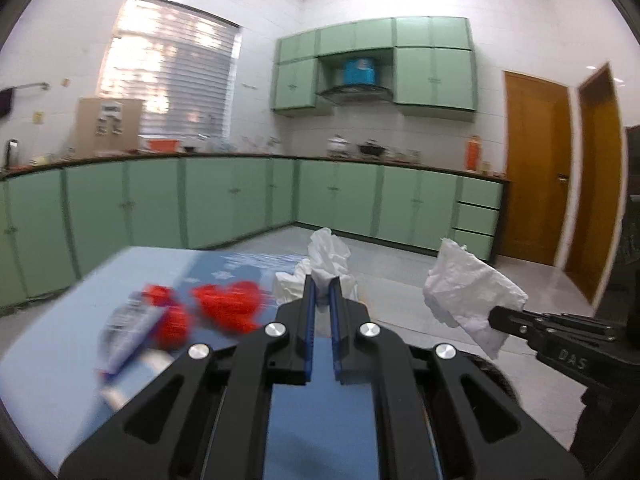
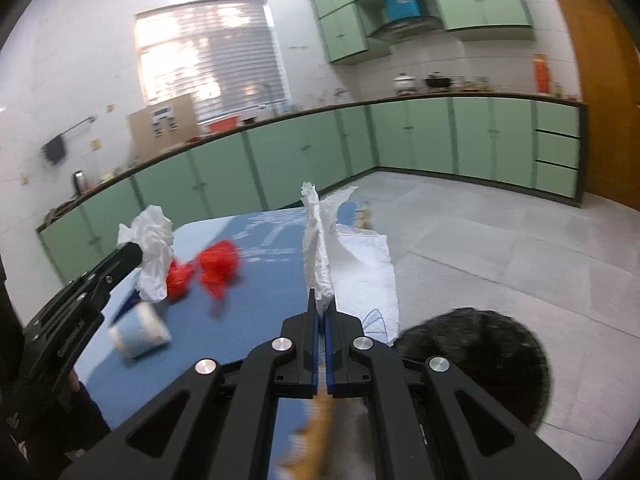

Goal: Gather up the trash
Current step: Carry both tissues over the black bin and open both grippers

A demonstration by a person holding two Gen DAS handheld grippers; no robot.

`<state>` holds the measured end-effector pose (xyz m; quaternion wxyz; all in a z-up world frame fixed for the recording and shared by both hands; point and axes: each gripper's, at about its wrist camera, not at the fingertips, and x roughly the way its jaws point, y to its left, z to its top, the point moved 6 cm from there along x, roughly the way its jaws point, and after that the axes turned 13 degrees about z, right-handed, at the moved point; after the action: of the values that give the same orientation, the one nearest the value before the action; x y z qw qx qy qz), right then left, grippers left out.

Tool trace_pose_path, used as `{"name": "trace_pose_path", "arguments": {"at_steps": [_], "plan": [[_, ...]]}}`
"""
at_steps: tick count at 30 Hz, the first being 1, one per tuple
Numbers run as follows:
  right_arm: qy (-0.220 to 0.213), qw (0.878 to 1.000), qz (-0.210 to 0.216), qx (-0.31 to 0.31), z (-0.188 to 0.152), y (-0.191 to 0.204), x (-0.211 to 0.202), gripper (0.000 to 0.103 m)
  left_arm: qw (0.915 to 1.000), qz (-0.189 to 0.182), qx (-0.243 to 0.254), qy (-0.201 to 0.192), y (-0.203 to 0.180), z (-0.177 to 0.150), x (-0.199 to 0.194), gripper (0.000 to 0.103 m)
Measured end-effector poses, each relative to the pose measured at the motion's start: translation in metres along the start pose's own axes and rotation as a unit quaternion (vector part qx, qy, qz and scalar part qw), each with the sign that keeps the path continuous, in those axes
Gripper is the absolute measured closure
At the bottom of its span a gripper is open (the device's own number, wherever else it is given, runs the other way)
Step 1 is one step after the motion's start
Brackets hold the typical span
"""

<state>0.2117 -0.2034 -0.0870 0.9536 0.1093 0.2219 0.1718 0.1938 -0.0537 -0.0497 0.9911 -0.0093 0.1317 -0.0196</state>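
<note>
My left gripper (image 1: 323,280) is shut on a crumpled white tissue (image 1: 326,260) and holds it above the blue table (image 1: 72,344). It shows from the side in the right wrist view (image 2: 134,256) with its tissue (image 2: 154,252). My right gripper (image 2: 321,300) is shut on a white paper towel (image 2: 320,248) that hangs to the right; it shows in the left wrist view (image 1: 494,318) with the towel (image 1: 468,292). Red crumpled wrappers (image 1: 228,304) (image 2: 218,264) and a blurred white-blue cup (image 2: 140,332) lie on the table.
A black round bin (image 2: 480,356) stands on the floor right of the table. A blurred tube-like pack (image 1: 128,336) lies at the table's left. Green cabinets (image 1: 240,196) line the walls, and wooden doors (image 1: 536,184) are at the right.
</note>
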Motion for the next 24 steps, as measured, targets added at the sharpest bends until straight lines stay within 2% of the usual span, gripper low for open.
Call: {"name": "trace_pose_path", "arguments": {"at_steps": [4,10,15,17,19,21,23,24], "plan": [[0.002,0.999,-0.05,0.018,-0.003,-0.054,-0.016,0.1,0.9985,-0.05,0.004,0.023,-0.057,-0.011,0.02,0.097],[0.015,0.994,-0.096,0.056,-0.018,-0.127,-0.023,0.1,0.9933,-0.095,0.022,0.061,-0.13,-0.031,0.055,0.097],[0.027,0.991,-0.102,0.084,-0.031,-0.166,-0.016,0.1,0.9886,-0.111,0.048,0.09,-0.171,-0.057,0.086,0.097],[0.03,0.99,-0.101,0.095,-0.035,-0.175,-0.013,0.1,0.987,-0.11,0.056,0.102,-0.184,-0.067,0.098,0.093],[0.035,0.989,-0.099,0.106,-0.037,-0.186,-0.008,0.095,0.9862,-0.106,0.065,0.109,-0.192,-0.075,0.107,0.093],[0.039,0.988,-0.098,0.111,-0.039,-0.195,-0.002,0.09,0.9851,-0.106,0.074,0.114,-0.196,-0.079,0.115,0.089],[0.045,0.987,-0.102,0.117,-0.041,-0.204,0.003,0.084,0.9836,-0.107,0.079,0.122,-0.201,-0.085,0.121,0.078],[0.048,0.986,-0.104,0.119,-0.043,-0.209,0.005,0.084,0.9829,-0.106,0.082,0.127,-0.203,-0.089,0.125,0.077]]}}
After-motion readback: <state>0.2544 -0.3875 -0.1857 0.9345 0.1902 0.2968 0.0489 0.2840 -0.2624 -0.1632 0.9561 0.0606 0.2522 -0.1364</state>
